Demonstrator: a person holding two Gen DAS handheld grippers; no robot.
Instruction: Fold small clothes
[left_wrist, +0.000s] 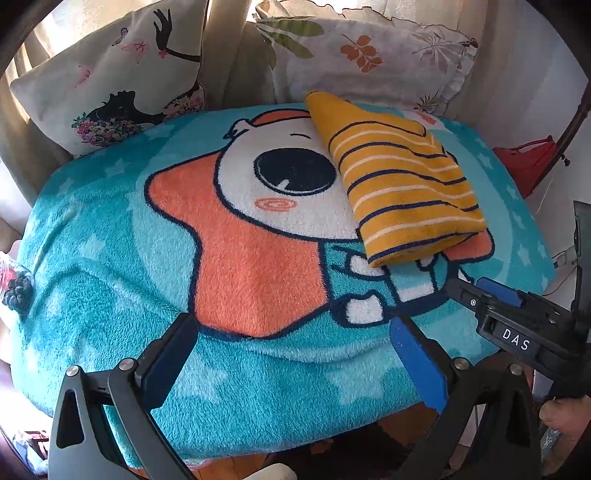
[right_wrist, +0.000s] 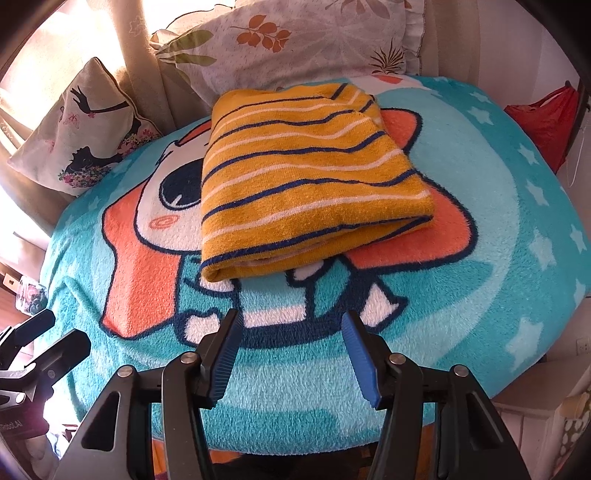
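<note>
A yellow garment with navy and white stripes (left_wrist: 406, 184) lies folded on the teal cartoon blanket (left_wrist: 92, 266), right of middle. It also shows in the right wrist view (right_wrist: 306, 177), folded in a flat rectangle. My left gripper (left_wrist: 295, 332) is open and empty, held above the blanket's near edge, left of the garment. My right gripper (right_wrist: 291, 332) is open and empty, just short of the garment's near edge. The right gripper also shows in the left wrist view (left_wrist: 480, 295), and the left gripper in the right wrist view (right_wrist: 51, 332).
Two printed pillows (left_wrist: 110, 81) (left_wrist: 362, 62) lean at the back against a curtain. A red bag (left_wrist: 524, 162) hangs at the right. A small jar (left_wrist: 14, 280) sits at the blanket's left edge. The blanket (right_wrist: 480, 295) drops off at the near edge.
</note>
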